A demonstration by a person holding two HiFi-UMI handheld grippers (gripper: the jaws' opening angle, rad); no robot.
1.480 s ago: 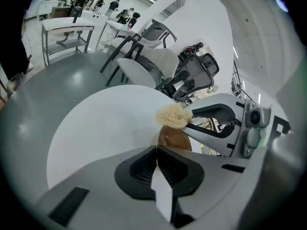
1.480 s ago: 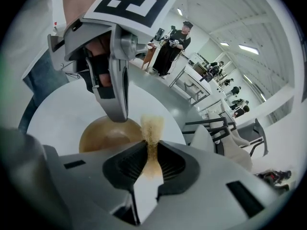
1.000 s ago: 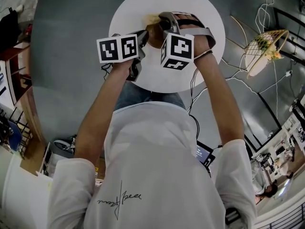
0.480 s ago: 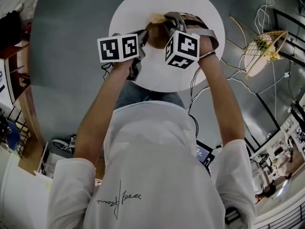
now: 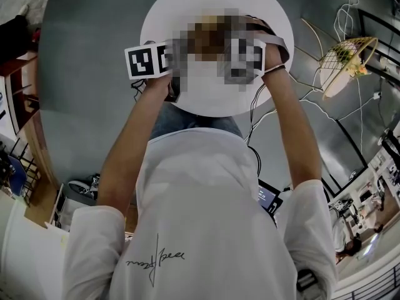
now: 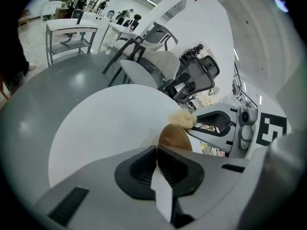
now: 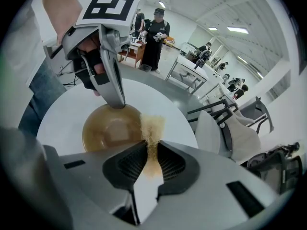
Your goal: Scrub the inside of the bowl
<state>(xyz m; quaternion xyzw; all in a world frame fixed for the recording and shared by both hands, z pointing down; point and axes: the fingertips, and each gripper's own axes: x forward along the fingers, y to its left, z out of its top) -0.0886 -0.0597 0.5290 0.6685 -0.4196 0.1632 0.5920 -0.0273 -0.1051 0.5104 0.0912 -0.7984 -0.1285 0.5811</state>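
An amber-brown bowl (image 7: 108,128) stands on the round white table (image 7: 62,114). My left gripper (image 6: 157,150) is shut on the bowl's rim (image 6: 173,139); in the right gripper view the left gripper (image 7: 116,103) pinches the far edge. My right gripper (image 7: 151,145) is shut on a tan fibrous scrub pad (image 7: 152,126), which hangs over the bowl's right rim. From the left gripper view the pad (image 6: 182,120) sits at the tip of the right gripper (image 6: 195,123), just above the bowl. In the head view a mosaic patch hides the bowl and most of both grippers; the left marker cube (image 5: 145,61) shows.
The table (image 5: 187,5) stands on a grey floor. Beyond it are chairs (image 6: 158,61) and an office chair (image 6: 196,78). A wire basket (image 5: 347,61) and cables (image 5: 325,105) lie to the right. People stand at benches (image 7: 156,32) in the background.
The right gripper with the pad has shifted a little farther across the table. The left gripper has stayed almost still on the bowl's rim.
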